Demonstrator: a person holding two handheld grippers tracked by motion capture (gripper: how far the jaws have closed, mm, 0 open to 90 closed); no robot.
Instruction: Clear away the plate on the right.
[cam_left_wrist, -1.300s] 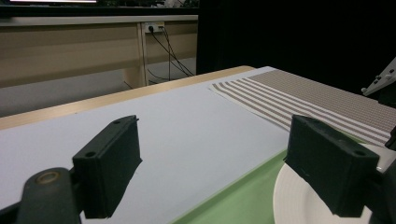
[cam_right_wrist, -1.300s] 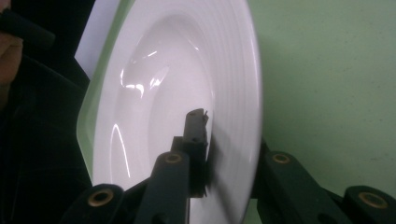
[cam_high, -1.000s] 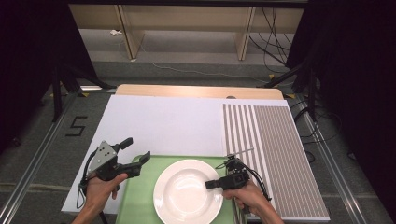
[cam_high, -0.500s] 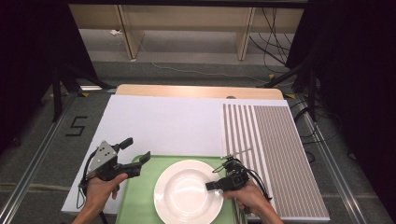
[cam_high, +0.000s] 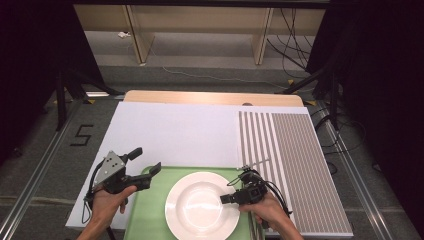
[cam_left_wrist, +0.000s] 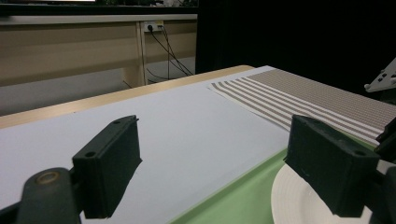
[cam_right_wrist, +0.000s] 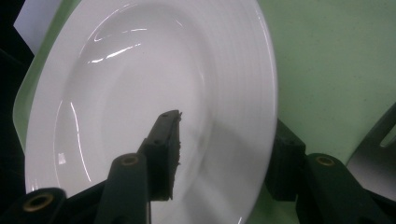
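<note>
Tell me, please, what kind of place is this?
Probably a lab or recording workspace, not a home. A person holds two grippers, left and right, at a table edged by black curtains, with loose cables on the floor.

Left hand-held gripper (cam_high: 145, 162) spread wide, right hand-held gripper (cam_high: 226, 199) (jaws apart)

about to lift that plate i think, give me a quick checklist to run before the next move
1. Right gripper jaws straddle the white plate rim, one above, one below: ok.
2. Jaws closed on the rim: not ok, gap visible in the right gripper view.
3. Plate empty: ok.
4. Plate lies on the green tray: ok.
5. Left gripper open, off the plate: ok.
6. Striped mat bare for a set-down: ok.
</note>
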